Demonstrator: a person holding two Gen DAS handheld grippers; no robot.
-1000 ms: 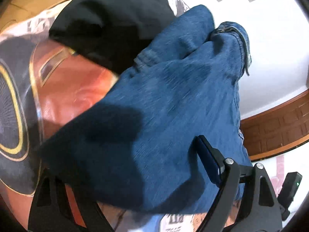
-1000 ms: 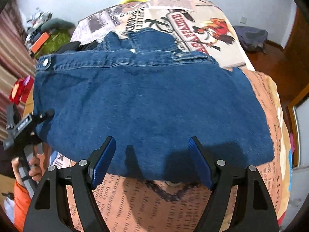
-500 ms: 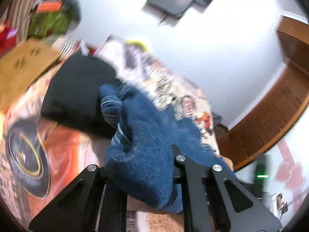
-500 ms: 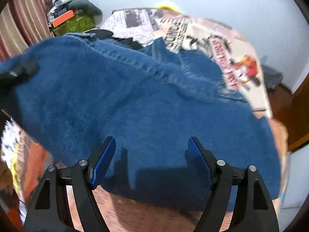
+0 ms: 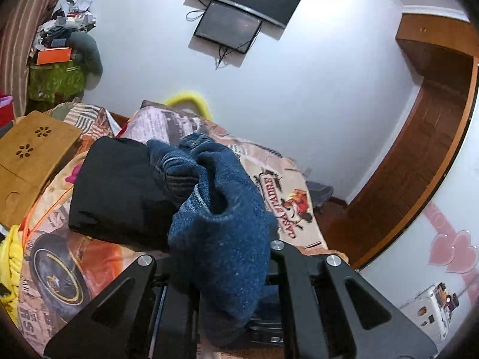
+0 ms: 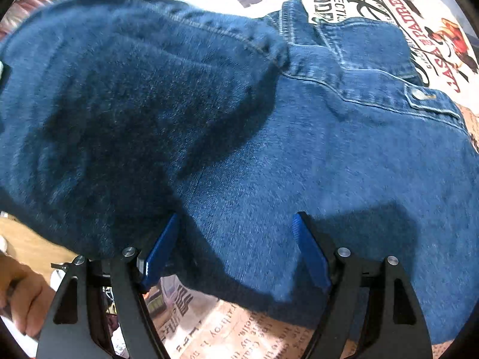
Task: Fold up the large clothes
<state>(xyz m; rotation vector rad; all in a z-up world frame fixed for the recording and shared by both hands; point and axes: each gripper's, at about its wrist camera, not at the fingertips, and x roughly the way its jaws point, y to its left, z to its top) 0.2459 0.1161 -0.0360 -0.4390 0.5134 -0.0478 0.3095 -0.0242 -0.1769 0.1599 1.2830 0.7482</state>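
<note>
A blue denim garment (image 6: 329,149) lies spread on the printed bedspread (image 6: 227,323). Its left part (image 6: 119,89) is lifted and hangs over the rest. My left gripper (image 5: 220,239) is shut on a bunched fold of the denim (image 5: 221,239), held up above the bed; its fingertips are hidden by the cloth. My right gripper (image 6: 236,224) is open and empty, its blue pads (image 6: 161,248) just above the garment's near edge.
A folded black garment (image 5: 119,191) lies on the bed behind the denim. A wooden lap tray (image 5: 27,164) lies at the left. Yellow cloth (image 5: 9,257) lies at the bed's left edge. A person's hand (image 6: 21,296) shows at lower left.
My left gripper has closed on the denim and lifted it, swinging the left part up and over toward the right. My right gripper stayed open and moved closer over the garment.
</note>
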